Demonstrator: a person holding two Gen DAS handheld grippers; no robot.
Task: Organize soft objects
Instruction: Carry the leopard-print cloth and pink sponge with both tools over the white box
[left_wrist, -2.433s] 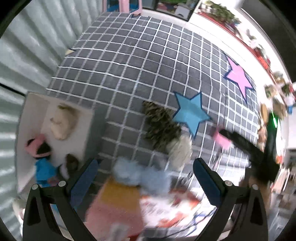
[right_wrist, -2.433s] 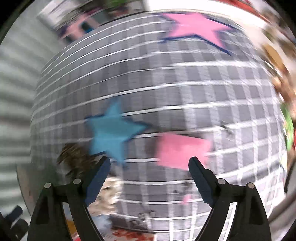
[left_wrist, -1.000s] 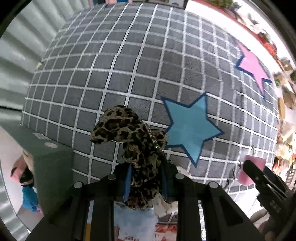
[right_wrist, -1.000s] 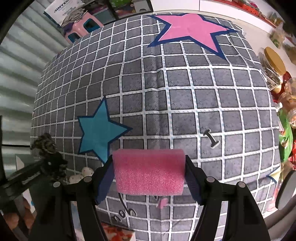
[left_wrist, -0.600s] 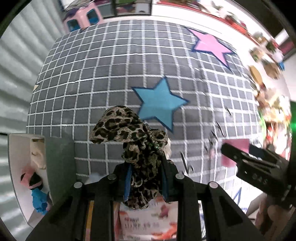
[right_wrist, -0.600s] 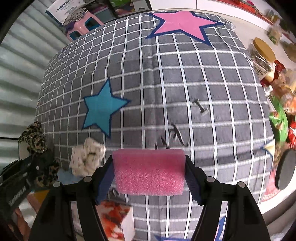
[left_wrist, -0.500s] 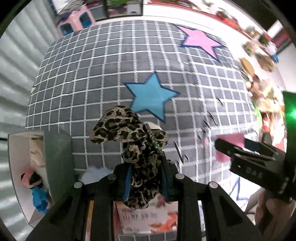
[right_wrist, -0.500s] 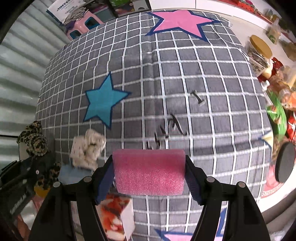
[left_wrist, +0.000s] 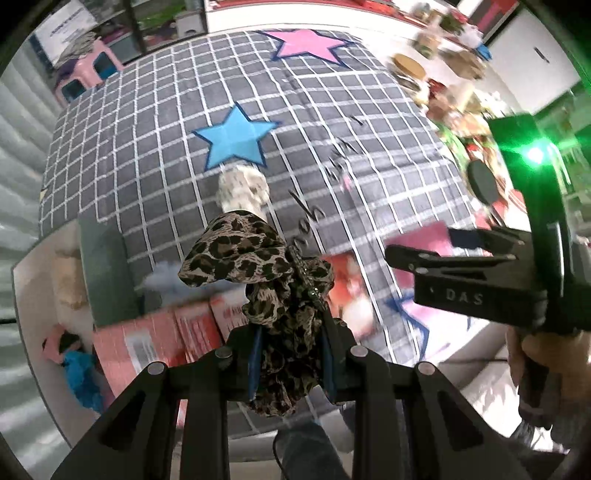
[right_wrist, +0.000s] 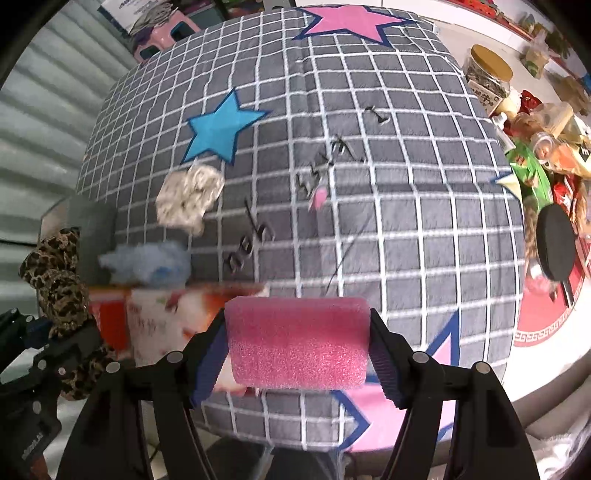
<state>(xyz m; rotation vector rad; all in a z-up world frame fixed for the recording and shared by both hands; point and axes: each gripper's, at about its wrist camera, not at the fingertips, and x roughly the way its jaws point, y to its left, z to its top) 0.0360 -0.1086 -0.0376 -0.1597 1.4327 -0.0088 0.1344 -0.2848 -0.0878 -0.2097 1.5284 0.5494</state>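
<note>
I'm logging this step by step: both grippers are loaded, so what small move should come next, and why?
Probably swing the left gripper left over the white bin. It is shut on the leopard scrunchie, lifted off the quilt, and the bin holds soft toys already. The right gripper can wait with its pink sponge.

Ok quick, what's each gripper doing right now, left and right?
Left gripper: closed on the leopard-print scrunchie.
Right gripper: closed on the pink foam block.

Both wrist views look steeply down from near above the checked blanket (left_wrist: 155, 122); both share its blue star (right_wrist: 218, 129).
</note>
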